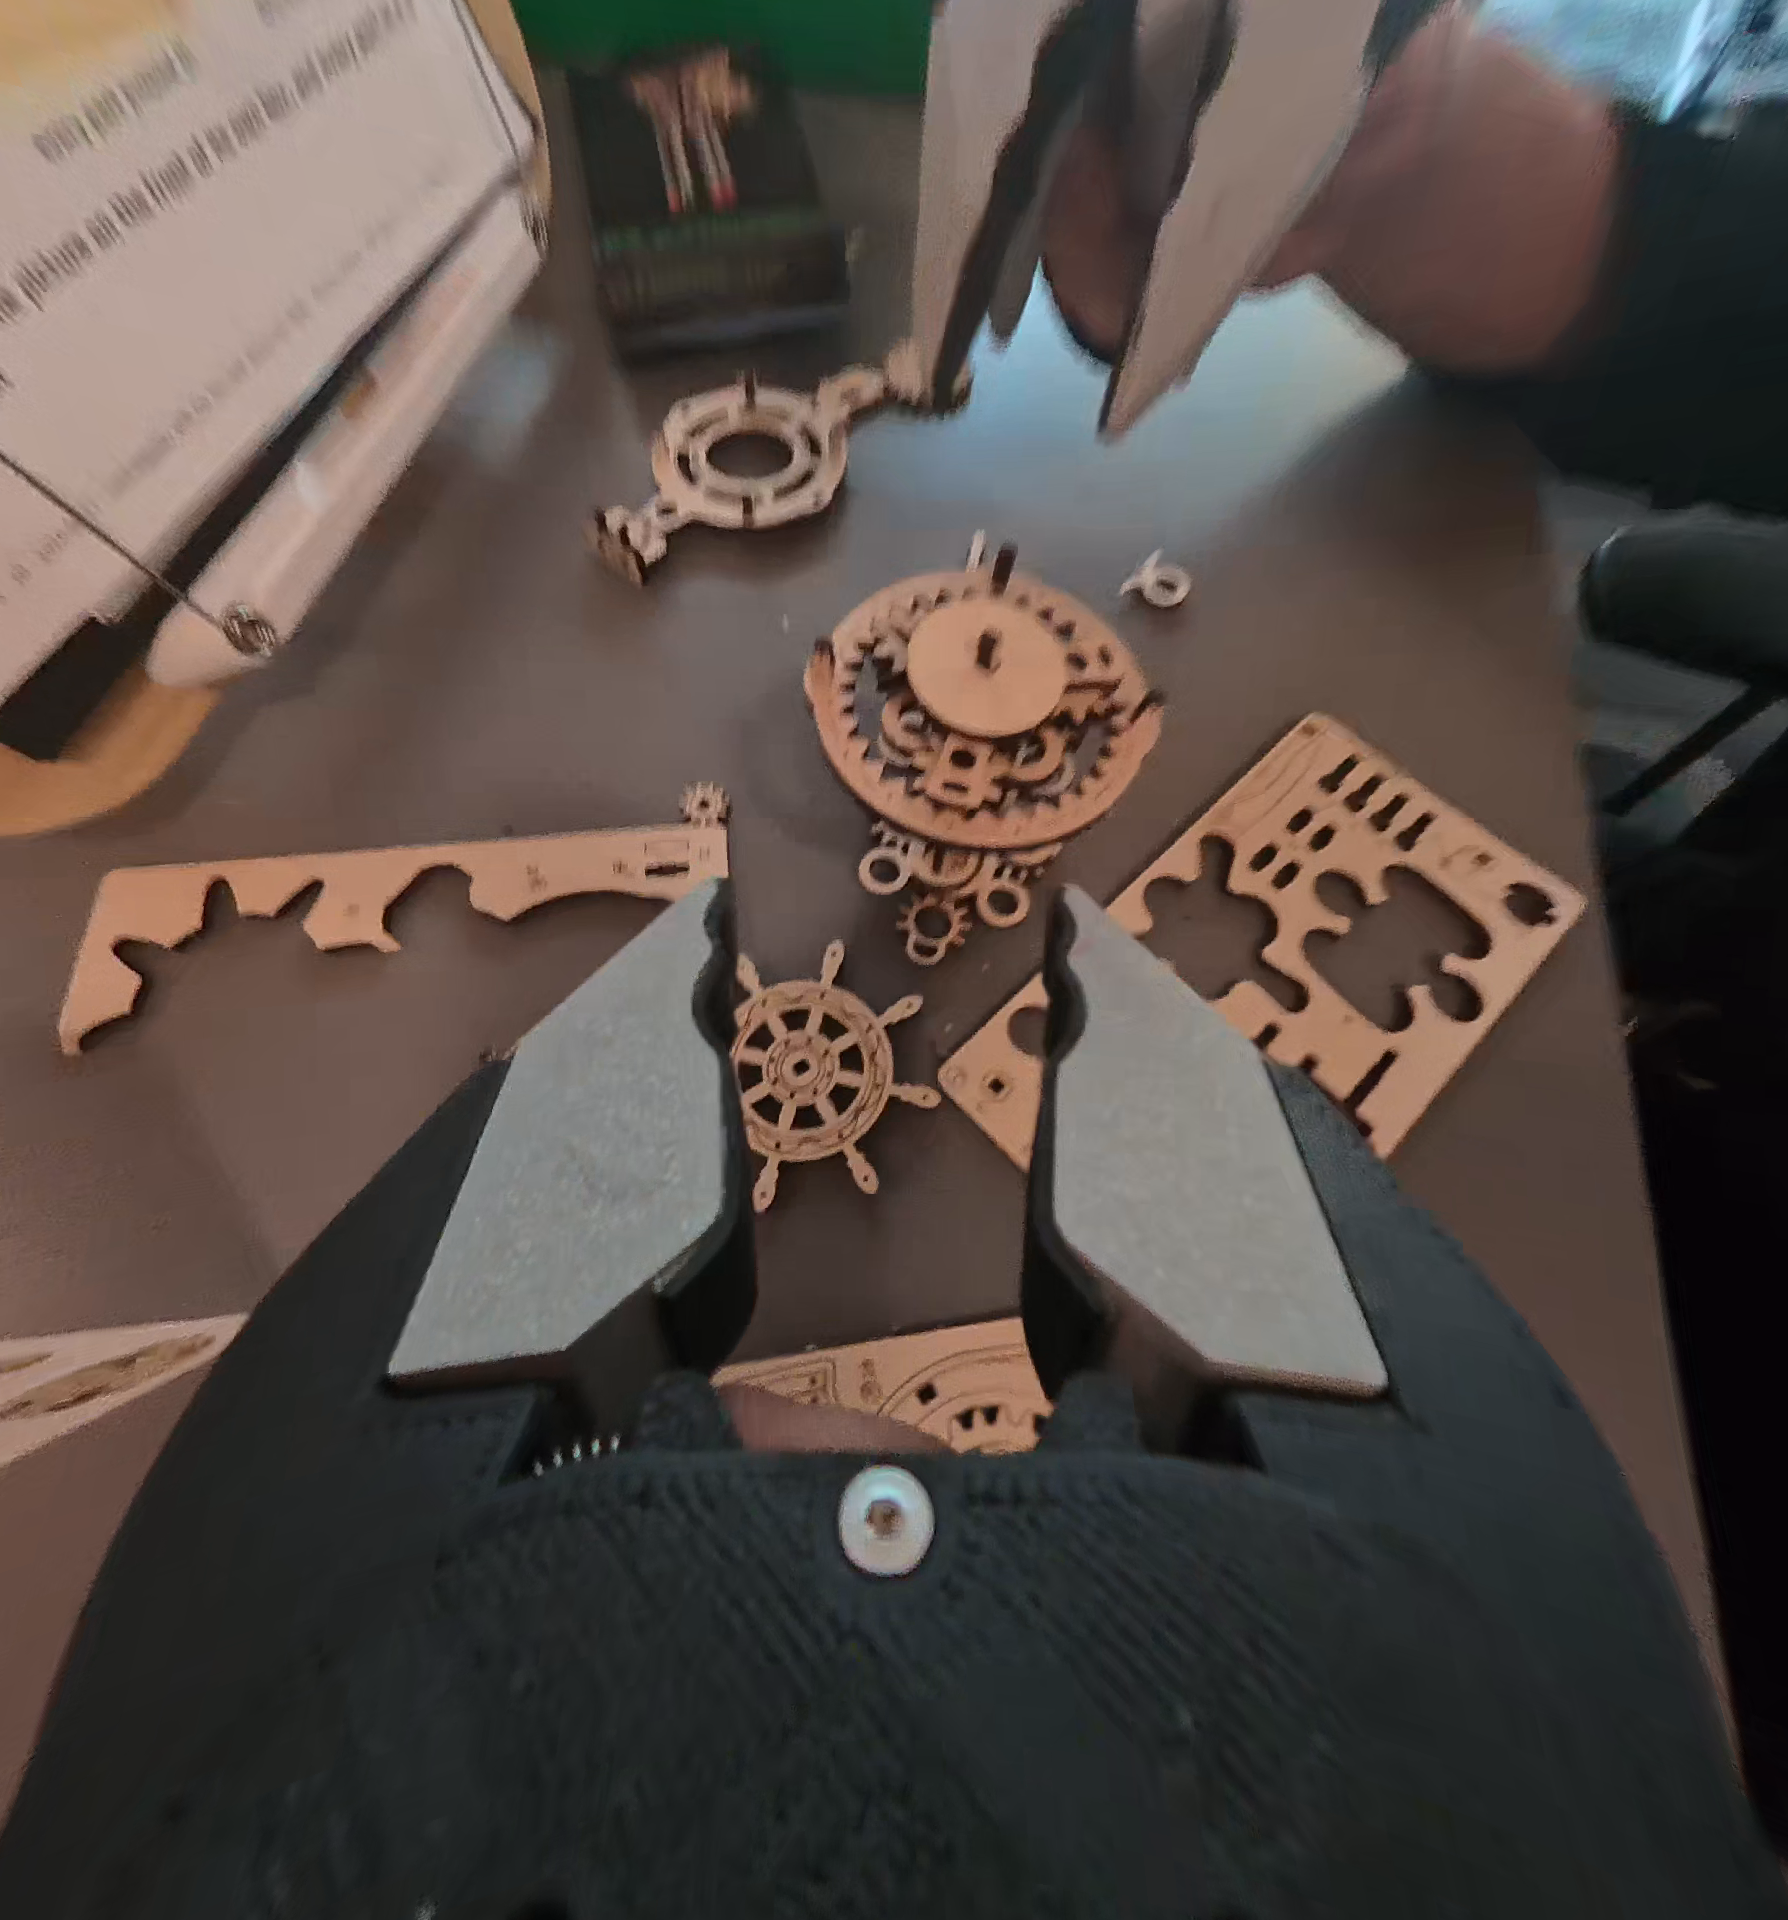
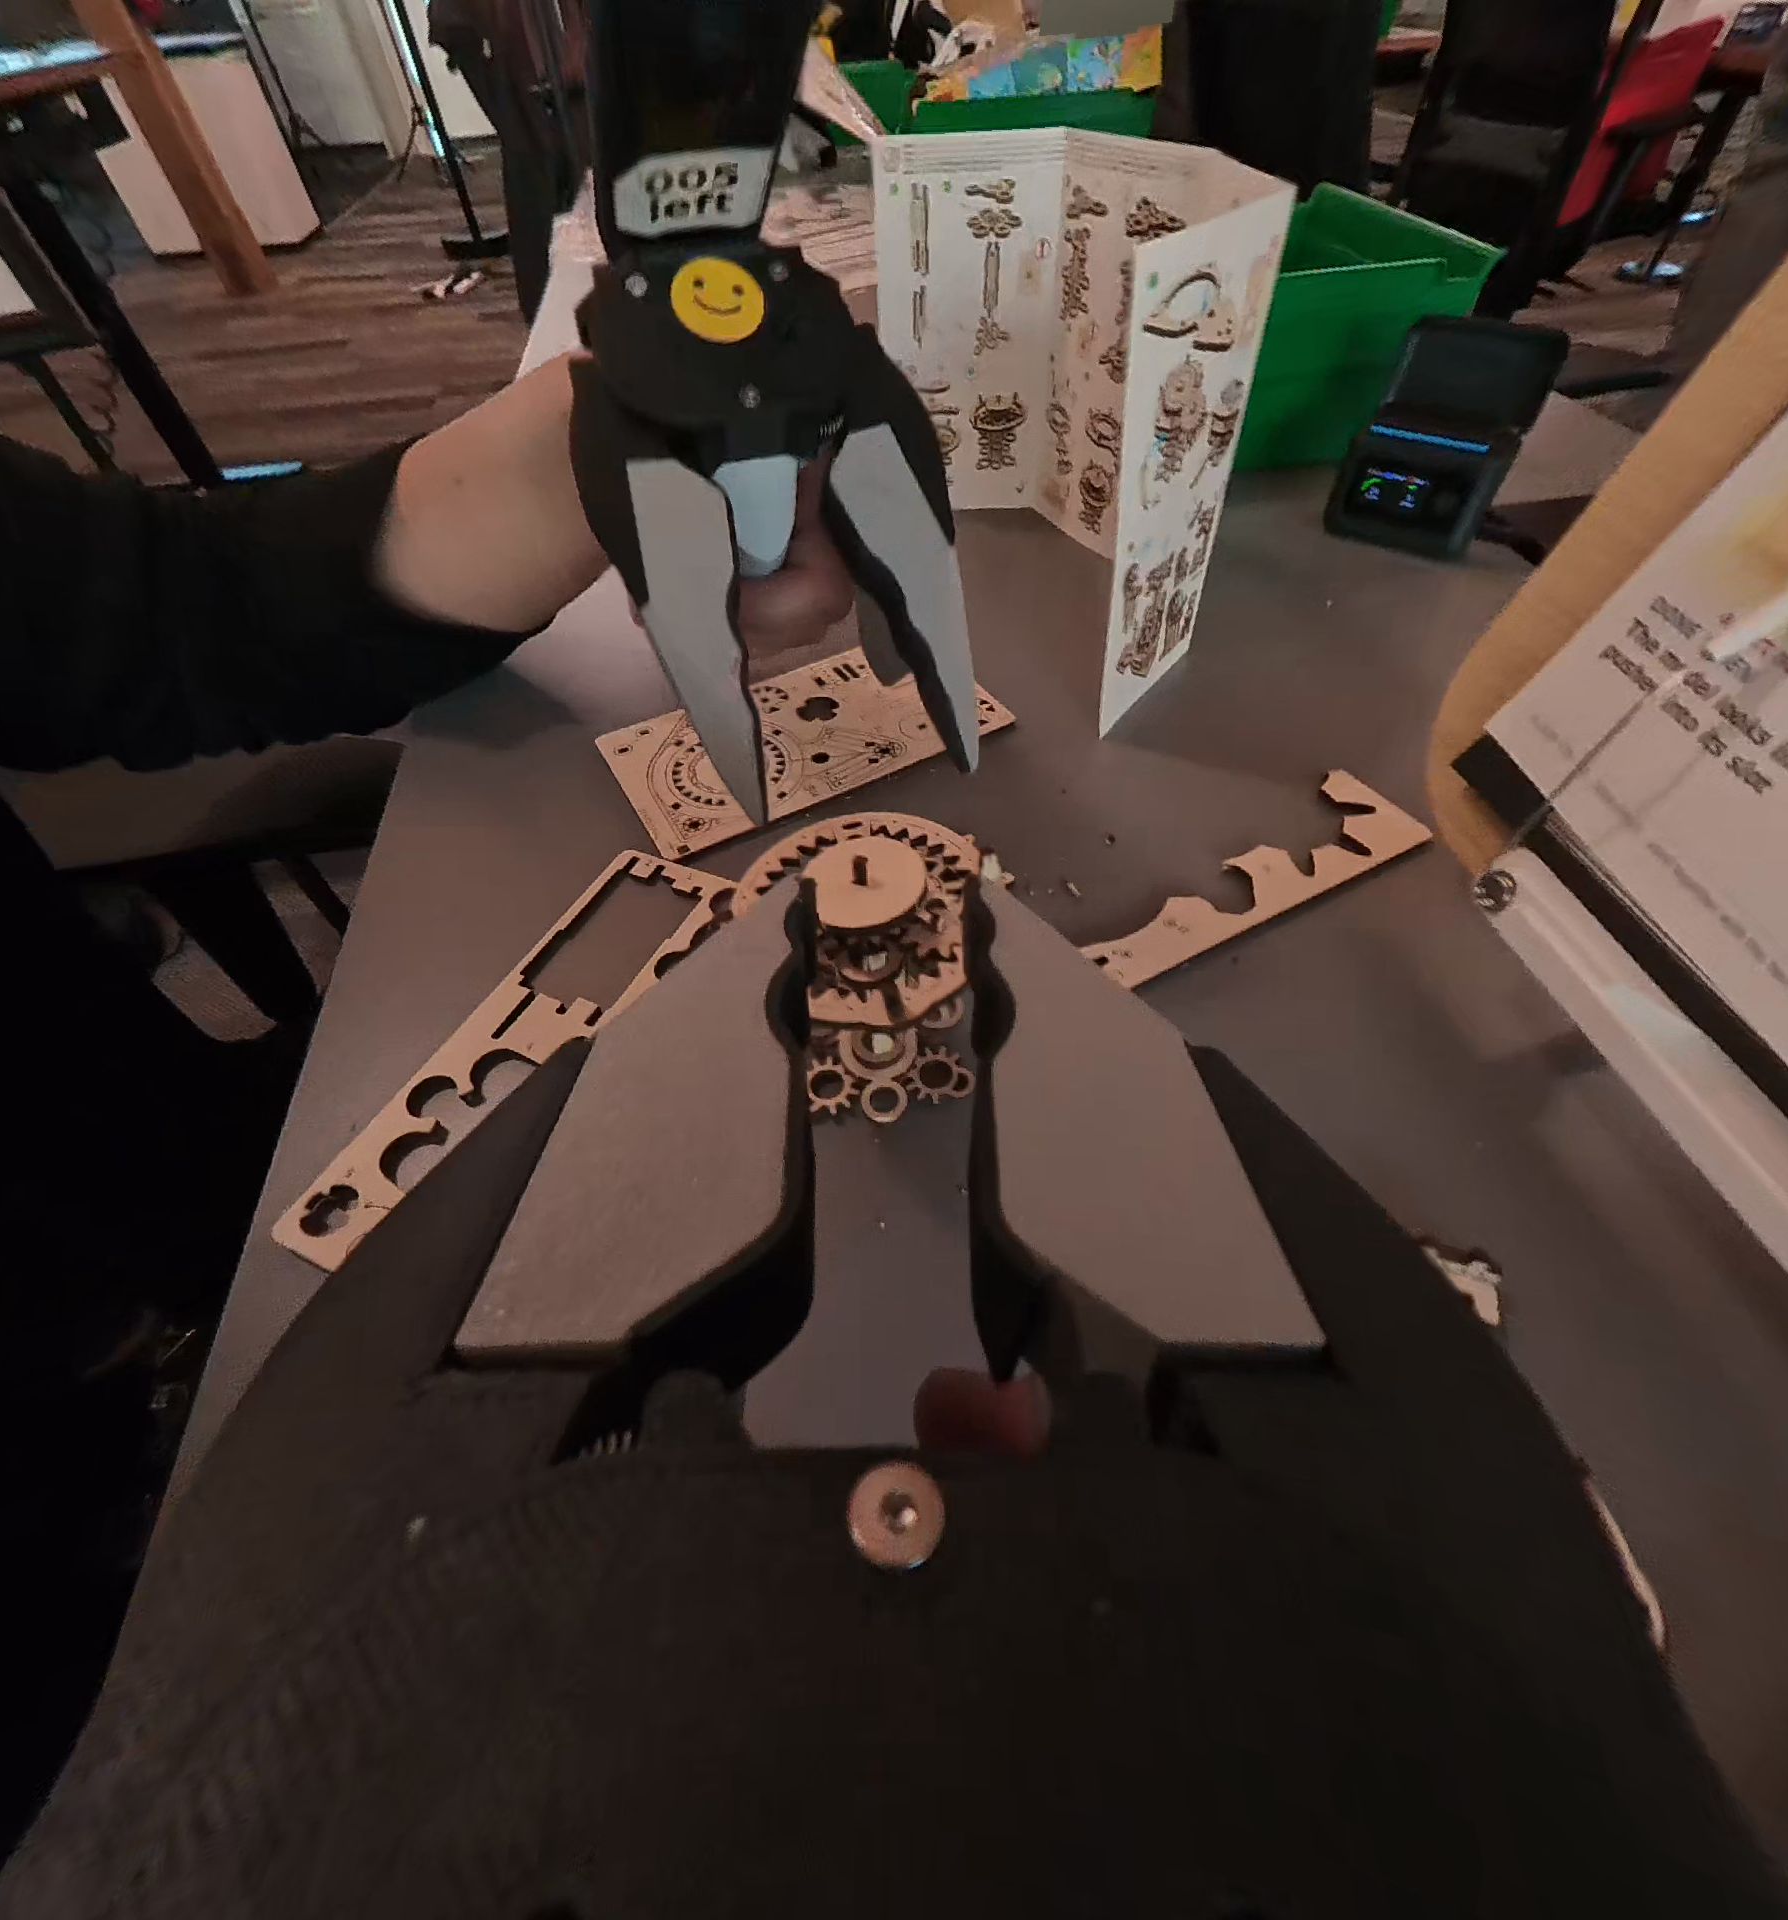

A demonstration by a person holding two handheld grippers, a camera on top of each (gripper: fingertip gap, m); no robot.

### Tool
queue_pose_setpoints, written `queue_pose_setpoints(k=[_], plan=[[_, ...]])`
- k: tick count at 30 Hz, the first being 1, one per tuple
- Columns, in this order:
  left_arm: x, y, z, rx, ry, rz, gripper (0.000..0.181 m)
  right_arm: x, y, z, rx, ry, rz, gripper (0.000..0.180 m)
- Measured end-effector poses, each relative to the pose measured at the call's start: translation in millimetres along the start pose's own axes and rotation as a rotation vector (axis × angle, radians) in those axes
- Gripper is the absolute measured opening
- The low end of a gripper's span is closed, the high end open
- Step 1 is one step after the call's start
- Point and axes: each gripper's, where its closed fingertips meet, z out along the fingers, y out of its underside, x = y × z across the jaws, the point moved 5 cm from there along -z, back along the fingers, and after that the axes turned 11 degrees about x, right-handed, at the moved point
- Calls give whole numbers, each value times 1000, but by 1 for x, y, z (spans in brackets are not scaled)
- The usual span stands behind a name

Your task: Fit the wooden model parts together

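A wooden gear assembly (image 1: 983, 717) stands on the dark table (image 1: 454, 675). A small wooden ship's wheel (image 1: 817, 1070) lies flat in front of it. My left gripper (image 1: 890, 914) is open and empty, its fingers on either side of the wheel and above it. A flat ring part (image 1: 744, 457) with two lugs lies farther back. My right gripper (image 2: 887, 899) is open and holds nothing. It hovers behind the gear assembly (image 2: 885, 935), which shows through its gap. In the left wrist view it (image 1: 1035, 400) is blurred and clear of the parts. The left gripper (image 2: 859, 790) shows opposite.
Punched-out wooden sheets lie left (image 1: 350, 914) and right (image 1: 1337, 935), with another sheet (image 2: 796, 748) under the left gripper. A small loose piece (image 1: 1158, 584) and a tiny gear (image 1: 705, 802) lie nearby. A folded leaflet (image 2: 1077, 416), green bins (image 2: 1368, 312), a small device (image 2: 1430, 457) and a paper stand (image 2: 1700, 779) border the table. The left gripper's tips are roughly 8 cm from the right gripper's. To reach the small wooden ship's wheel (image 1: 817, 1070) in a straight line is about 6 cm for my left fingers, about 15 cm for my right.
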Motion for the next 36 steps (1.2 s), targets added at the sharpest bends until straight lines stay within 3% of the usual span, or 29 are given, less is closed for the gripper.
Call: queue_pose_setpoints(k=[3,12,17,23,30,36], plan=[[11,-19,1,112,45,-14,54,-3,0,12,-22,-6,-14,16],[26,-17,33,37,50,48,47,0,17,24,-140,16,-9,0],[23,-17,31,51,68,27,44,0,16,25,-158,24,-71,0],[14,-33,16,176,31,3,17,0,15,27,-170,43,-95,0],[17,-25,28,110,33,59,0,-1,15,28,-180,54,-127,0],[18,-26,29,90,27,32,0,-1,16,27,-176,56,-127,0]])
